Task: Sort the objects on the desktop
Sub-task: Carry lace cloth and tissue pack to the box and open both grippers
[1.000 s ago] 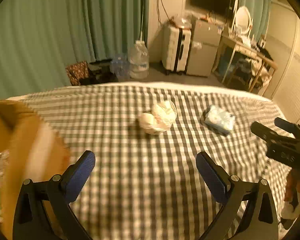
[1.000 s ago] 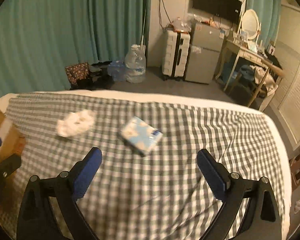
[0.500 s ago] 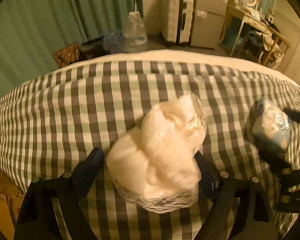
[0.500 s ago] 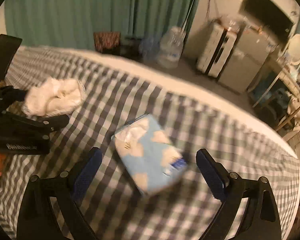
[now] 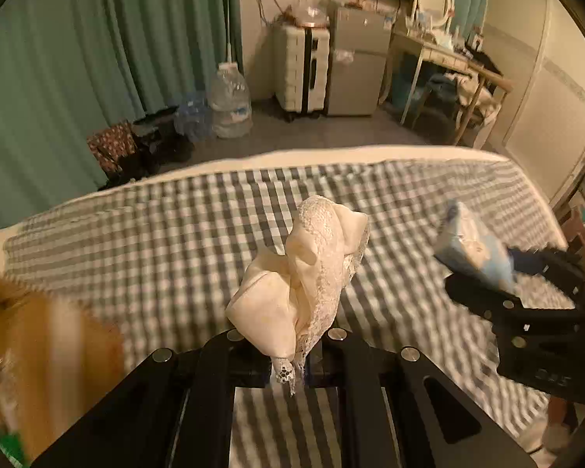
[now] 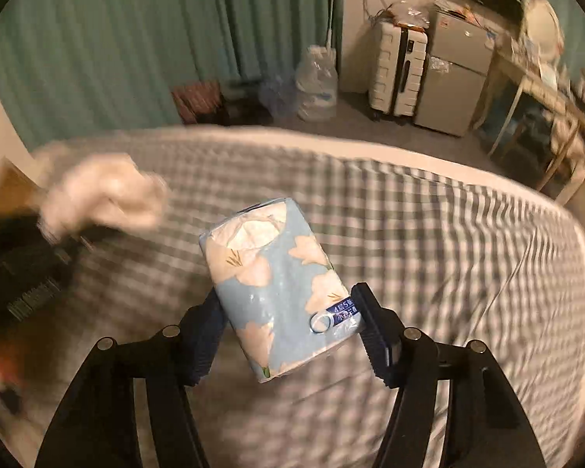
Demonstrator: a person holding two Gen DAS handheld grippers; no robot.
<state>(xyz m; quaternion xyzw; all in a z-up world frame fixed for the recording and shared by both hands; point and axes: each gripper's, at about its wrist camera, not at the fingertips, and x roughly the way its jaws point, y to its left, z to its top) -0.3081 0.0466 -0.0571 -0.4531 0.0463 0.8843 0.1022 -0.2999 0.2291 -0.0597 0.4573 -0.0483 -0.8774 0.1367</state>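
Note:
My left gripper (image 5: 288,355) is shut on a cream lace-trimmed cloth (image 5: 304,277) and holds it above the checked bedspread (image 5: 156,241). My right gripper (image 6: 292,327) is shut on a blue tissue pack with pale flowers (image 6: 280,288), lifted off the bedspread (image 6: 448,257). In the left wrist view the right gripper (image 5: 499,269) shows at the right with the tissue pack (image 5: 472,249). In the right wrist view the cloth (image 6: 101,195) shows blurred at the left.
A brown cardboard box (image 5: 46,358) stands at the bed's left side. Beyond the far bed edge are water bottles (image 5: 230,101), a white suitcase (image 5: 300,66), a grey cabinet (image 5: 355,62) and a desk (image 5: 448,62). Green curtains (image 5: 97,39) hang behind.
Both grippers have closed on their objects and lifted them off the bedspread: the left on the cloth, the right on the tissue pack.

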